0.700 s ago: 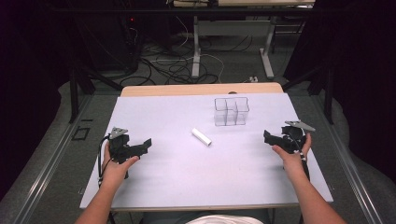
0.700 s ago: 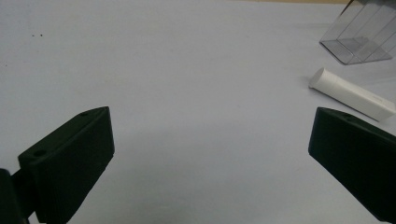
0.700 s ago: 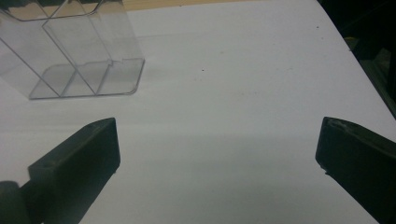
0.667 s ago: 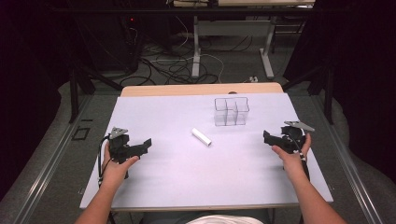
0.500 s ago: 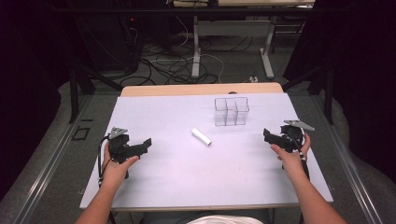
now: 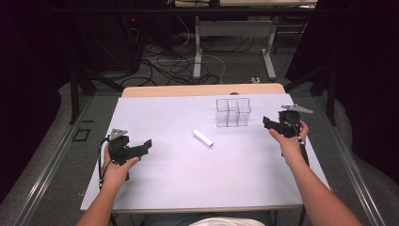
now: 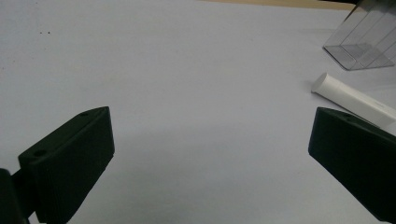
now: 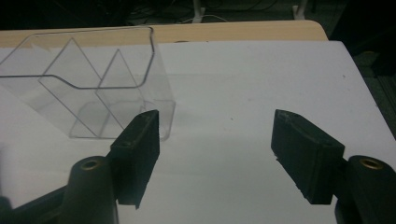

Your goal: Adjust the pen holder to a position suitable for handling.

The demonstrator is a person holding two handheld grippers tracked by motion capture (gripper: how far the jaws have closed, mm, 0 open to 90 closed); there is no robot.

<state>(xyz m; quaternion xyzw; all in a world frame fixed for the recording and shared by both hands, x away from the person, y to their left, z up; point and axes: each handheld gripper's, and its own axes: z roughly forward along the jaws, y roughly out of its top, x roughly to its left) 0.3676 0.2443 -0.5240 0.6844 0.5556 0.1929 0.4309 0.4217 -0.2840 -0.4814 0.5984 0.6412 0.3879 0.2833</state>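
Your left hand-held gripper [image 6: 147,144] released over the bare counter [image 6: 188,179], your right hand-held gripper [image 6: 267,123] released beside the clear divided box [image 6: 233,113], unmarked white tube [image 6: 203,138] between, no readable writing.

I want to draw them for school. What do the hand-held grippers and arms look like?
Each hand-held gripper, left and right, is black with two thick, blocky jaws and a grey three-cornered plate on top. A black cable hangs from each. The person's forearms are bare, with no sleeves.
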